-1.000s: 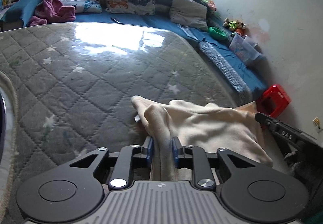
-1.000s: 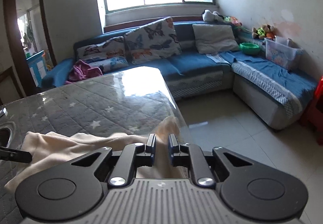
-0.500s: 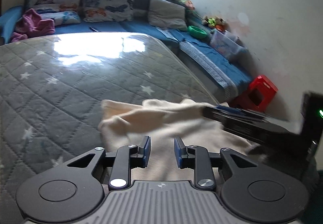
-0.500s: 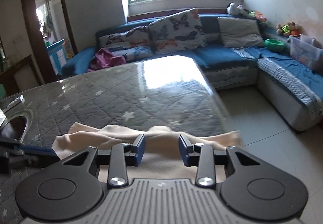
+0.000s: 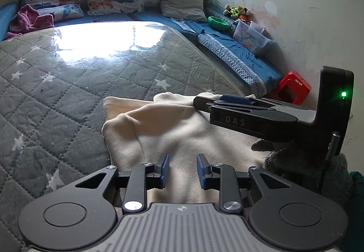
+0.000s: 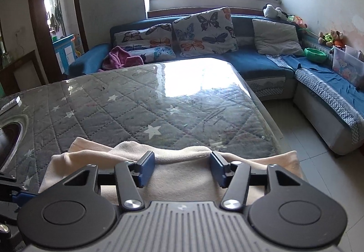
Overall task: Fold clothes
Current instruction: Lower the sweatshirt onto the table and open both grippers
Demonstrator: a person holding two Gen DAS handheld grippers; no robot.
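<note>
Now both tongs stand open and hold nothing. The left tongs (image 5: 181, 170) have a moderate gap between the blue pads, which hover just over the near part of the cloth (image 5: 177, 129). The right tongs (image 6: 182, 167) are spread wider, their pads over the cloth's far folded edge; whether they touch it cannot be told. In the left view the right tongs (image 5: 236, 107) reach in from the right, lying low over the cloth's far edge. The cream cloth (image 6: 182, 180) lies folded at the near right corner of the worktop (image 5: 68, 83), its long axis running left to right across the right view, with the folded layers bunched along the far side. One end reaches the worktop's right edge. Beyond stands a blue sofa (image 6: 261, 63).
</note>
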